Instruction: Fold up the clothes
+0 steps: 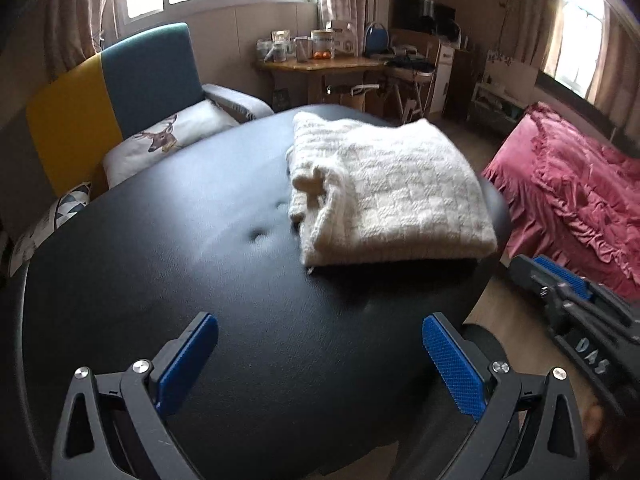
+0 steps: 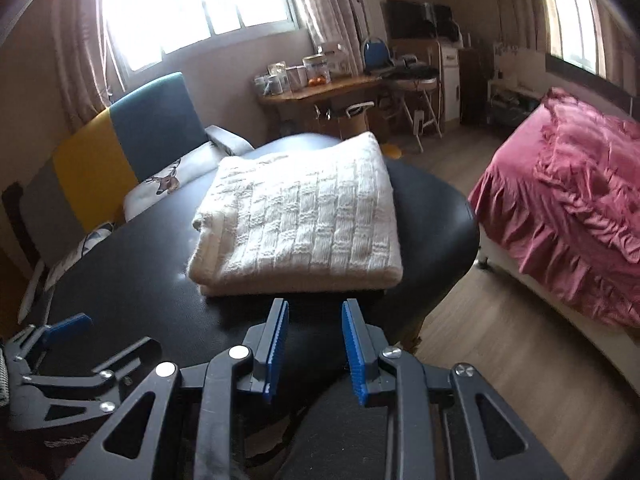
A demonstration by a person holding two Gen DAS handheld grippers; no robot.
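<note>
Cream knit sweater (image 2: 296, 216) folded flat, long axis running away, left gripper (image 1: 320, 368) spread wide, right gripper (image 2: 315, 344) part-open, empty

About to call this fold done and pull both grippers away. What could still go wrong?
1. The folded white sweater lies close to the black table's right edge; a nudge could slide it toward the floor.
2. A loose bunch of knit sticks out of the fold's left side and may let it spring open.
3. Both the left gripper and right gripper are open and empty, so nothing steadies it.
</note>
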